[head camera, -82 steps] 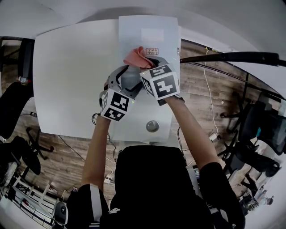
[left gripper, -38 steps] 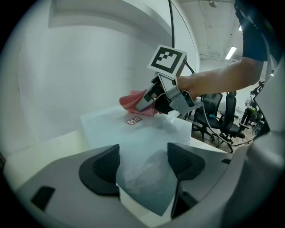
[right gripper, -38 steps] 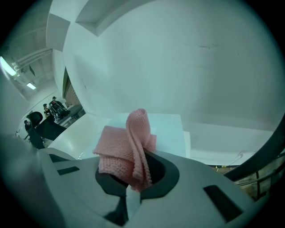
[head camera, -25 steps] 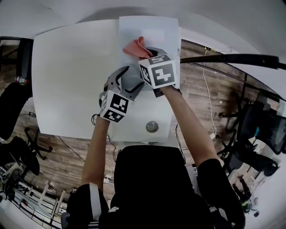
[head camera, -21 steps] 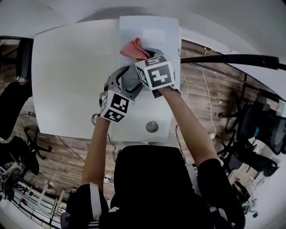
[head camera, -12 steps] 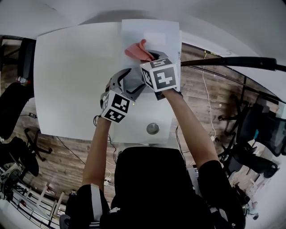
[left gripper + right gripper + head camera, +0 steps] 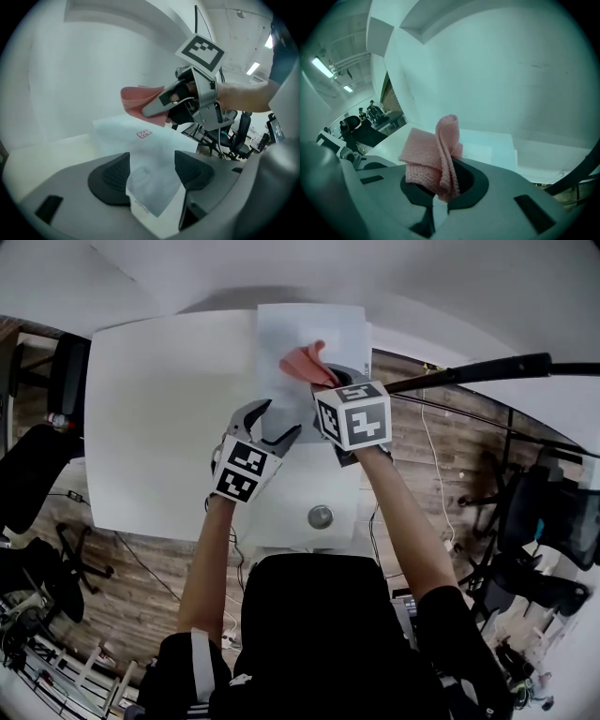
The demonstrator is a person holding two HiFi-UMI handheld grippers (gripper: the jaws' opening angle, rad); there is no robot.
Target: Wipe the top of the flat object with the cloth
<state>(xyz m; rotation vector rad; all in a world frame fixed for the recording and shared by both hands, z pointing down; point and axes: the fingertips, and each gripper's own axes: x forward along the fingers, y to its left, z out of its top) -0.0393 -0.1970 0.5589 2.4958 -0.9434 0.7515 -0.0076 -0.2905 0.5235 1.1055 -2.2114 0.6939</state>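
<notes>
Your right gripper (image 7: 330, 381) is clamped on a crumpled pink knitted cloth (image 7: 302, 360), held over the far end of the flat white translucent panel (image 7: 314, 329) lying on the white table (image 7: 159, 418). Your left gripper (image 7: 152, 171) is wide but closing, its pads clear of the panel's near corner seen between them.

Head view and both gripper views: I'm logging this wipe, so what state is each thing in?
cloth: bunched, clamped in the right tool.
right tool: shut on the cloth.
left tool: jaws wide, closing; the flat object's corner shows between them, unpinched.
flat object: lying flat on the table.
</notes>
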